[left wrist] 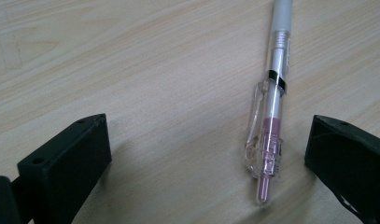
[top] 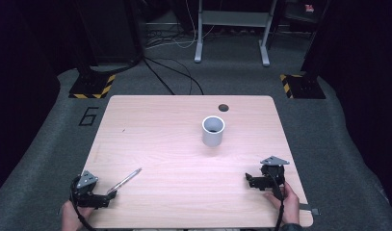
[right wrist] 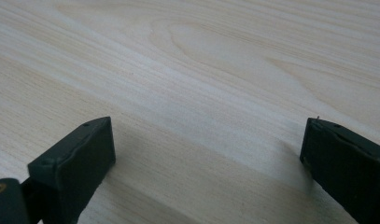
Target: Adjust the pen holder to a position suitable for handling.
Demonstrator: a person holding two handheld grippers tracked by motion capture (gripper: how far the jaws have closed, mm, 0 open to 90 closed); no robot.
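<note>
The person's left hand (top: 71,215) comes in at the bottom left of the high view, holding the black 2-jaw left gripper (top: 108,195) low near the front edge, its grey 3-cornered plate on top. Its jaws are spread wide apart in the left gripper view. The right hand (top: 287,202) grips the black right gripper (top: 249,179) at the bottom right, its jaws likewise parted wide, a cable trailing back.
</note>
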